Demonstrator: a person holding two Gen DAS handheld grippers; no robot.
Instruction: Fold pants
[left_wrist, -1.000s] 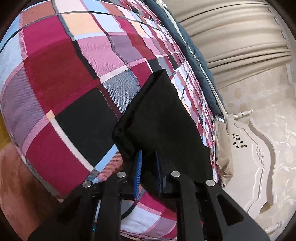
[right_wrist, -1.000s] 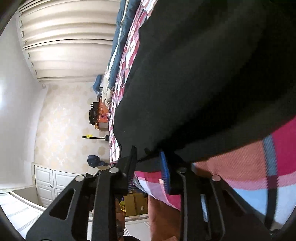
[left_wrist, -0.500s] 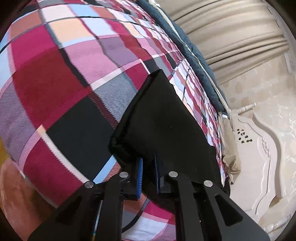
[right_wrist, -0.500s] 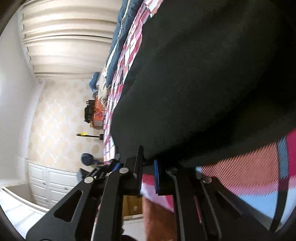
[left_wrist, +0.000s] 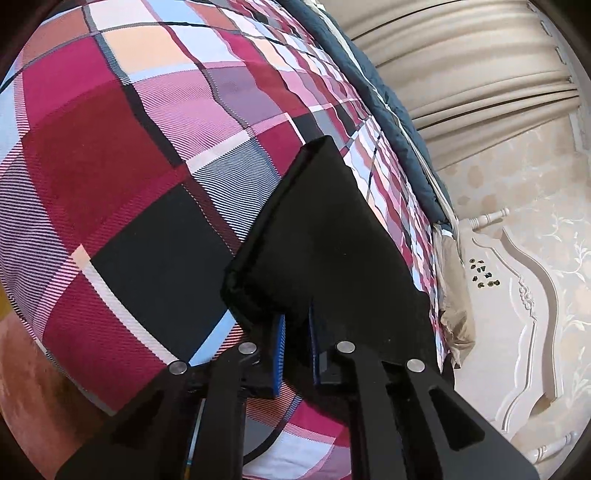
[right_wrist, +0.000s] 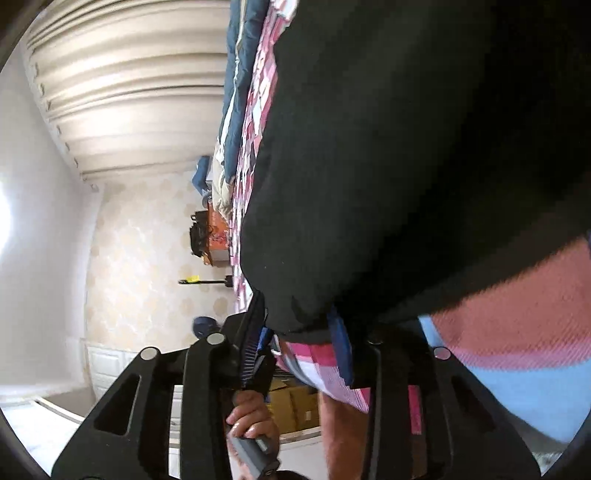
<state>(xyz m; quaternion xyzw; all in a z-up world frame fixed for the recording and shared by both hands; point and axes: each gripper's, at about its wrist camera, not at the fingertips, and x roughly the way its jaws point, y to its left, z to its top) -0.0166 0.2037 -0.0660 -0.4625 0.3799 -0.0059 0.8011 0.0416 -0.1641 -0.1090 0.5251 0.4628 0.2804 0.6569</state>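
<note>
Black pants (left_wrist: 332, 240) lie on a plaid bedspread (left_wrist: 147, 166) near its front edge. My left gripper (left_wrist: 297, 345) is shut on their near hem, with dark cloth pinched between the blue pads. In the rolled right wrist view the pants (right_wrist: 406, 166) fill the upper right. My right gripper (right_wrist: 297, 350) has its jaws spread around the hanging hem. Plaid cloth shows in the gap below, and the pads do not press on the cloth. A person's hand (right_wrist: 251, 417) grips a handle just beyond.
A dark blue quilt (left_wrist: 388, 110) runs along the bed's far side under beige curtains (left_wrist: 461, 66). A carved white headboard (left_wrist: 532, 295) stands at the right. Brown floor (left_wrist: 29, 369) lies below the bed edge. Cardboard boxes (right_wrist: 291, 402) sit on the floor.
The right gripper's jaws narrowed on the hem, then spread wider than before. The left gripper kept its pinch on the pants and hardly moved.
</note>
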